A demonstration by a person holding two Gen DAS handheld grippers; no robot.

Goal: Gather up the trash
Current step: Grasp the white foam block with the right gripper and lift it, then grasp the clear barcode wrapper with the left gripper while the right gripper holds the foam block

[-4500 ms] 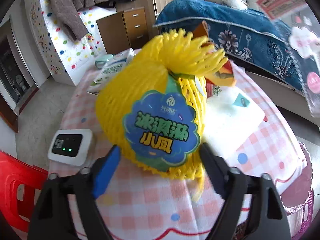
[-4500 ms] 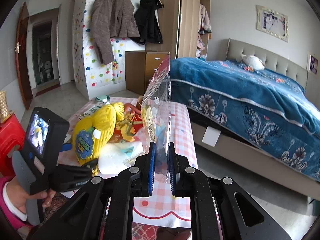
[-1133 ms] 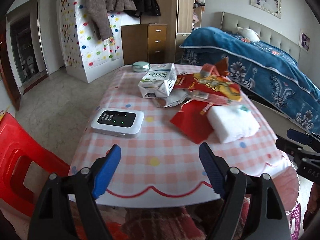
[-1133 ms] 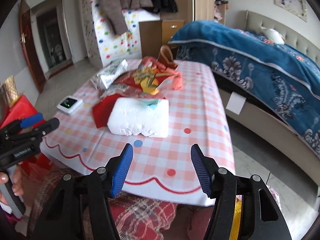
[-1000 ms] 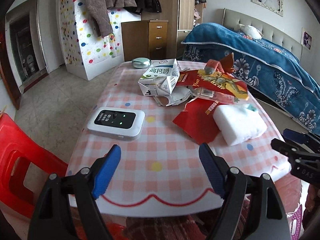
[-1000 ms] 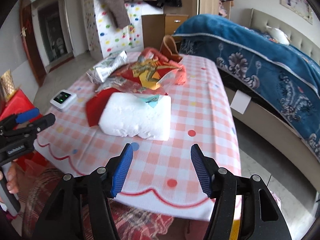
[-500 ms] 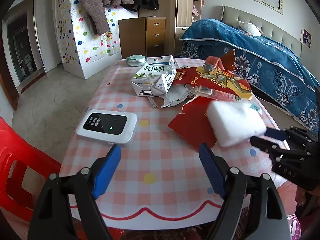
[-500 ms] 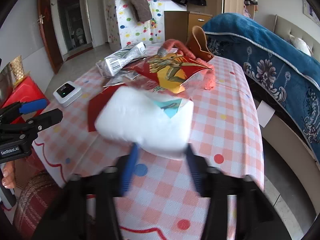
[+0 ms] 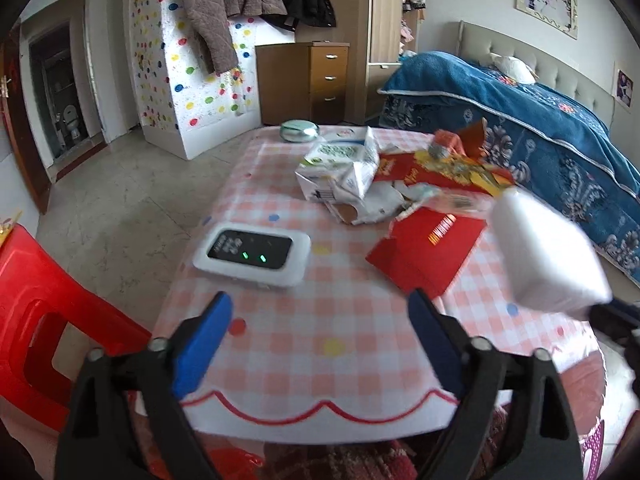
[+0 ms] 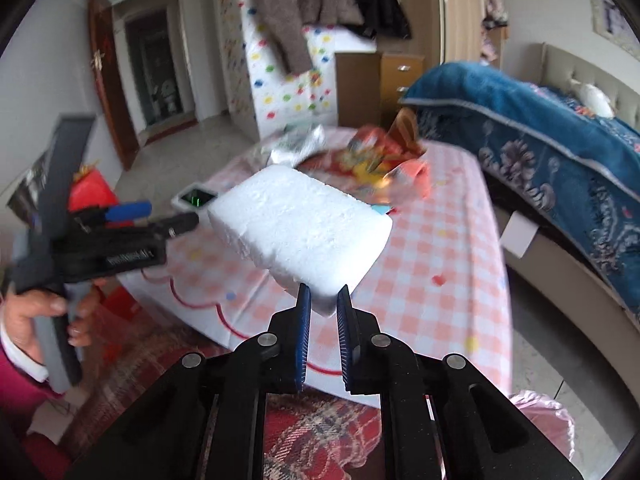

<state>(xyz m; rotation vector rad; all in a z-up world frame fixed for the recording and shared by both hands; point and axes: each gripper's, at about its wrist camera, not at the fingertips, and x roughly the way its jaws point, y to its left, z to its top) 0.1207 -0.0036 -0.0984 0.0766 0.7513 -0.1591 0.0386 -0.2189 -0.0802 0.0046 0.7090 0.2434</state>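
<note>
My right gripper (image 10: 322, 300) is shut on a corner of a white foam block (image 10: 300, 232) and holds it lifted above the table's near edge. The block also shows at the right of the left wrist view (image 9: 548, 256), in the air. My left gripper (image 9: 316, 332) is open and empty over the near edge of the checked table (image 9: 320, 320). It also shows at the left of the right wrist view (image 10: 128, 220). On the table lie a crushed milk carton (image 9: 344, 168), a red paper packet (image 9: 428, 252), a red-and-yellow wrapper (image 9: 452, 168) and torn paper (image 9: 376, 204).
A white device with green lights (image 9: 252, 252) lies on the table's left side, a small green case (image 9: 299, 131) at its far end. A red plastic stool (image 9: 44, 320) stands left. A bed with a blue cover (image 9: 520, 120) is right. A pink bag (image 10: 544, 412) hangs below right.
My right gripper has closed on the foam block and lifted it off the table toward the near right. My left gripper stayed open and moved slightly toward the table.
</note>
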